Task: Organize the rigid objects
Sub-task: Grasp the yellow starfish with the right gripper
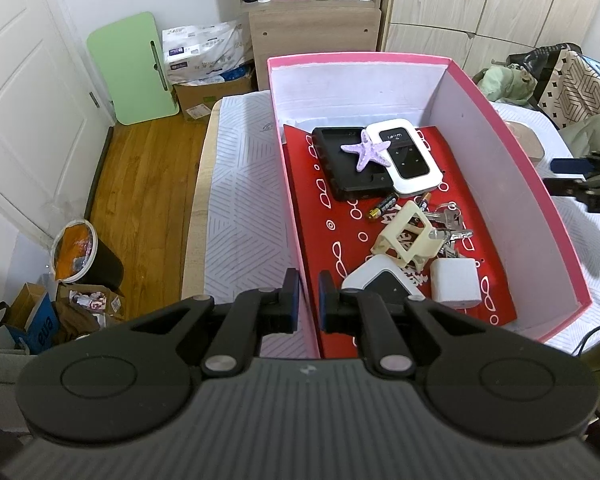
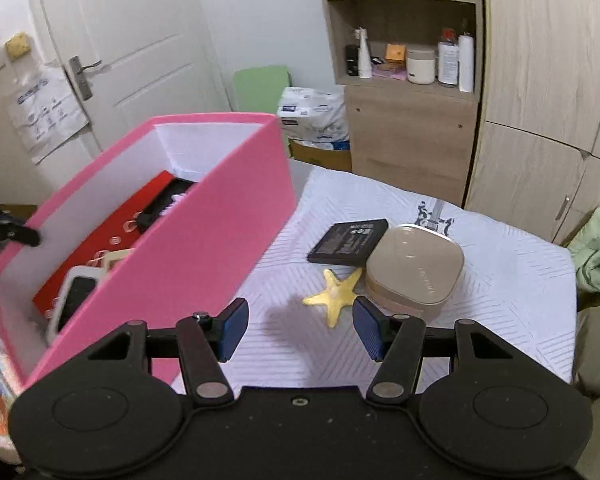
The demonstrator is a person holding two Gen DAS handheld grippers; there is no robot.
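A pink box (image 1: 284,128) stands on the table and also shows in the right wrist view (image 2: 204,216). It holds a purple starfish (image 1: 366,152), a black tray (image 1: 340,168), a white router (image 1: 406,156), batteries (image 1: 384,208), keys (image 1: 450,224), a cream frame (image 1: 404,240) and a white cube (image 1: 456,284). My left gripper (image 1: 309,300) is shut on the box's left wall. My right gripper (image 2: 300,330) is open and empty above the cloth, just short of a yellow starfish (image 2: 336,292), a beige case (image 2: 414,268) and a black battery pack (image 2: 348,242).
The table has a white patterned cloth (image 2: 480,280). A wooden cabinet with shelves (image 2: 404,80) stands behind. A bin (image 1: 80,256) and bags sit on the wooden floor to the left. Clothes (image 2: 598,256) lie at the right edge.
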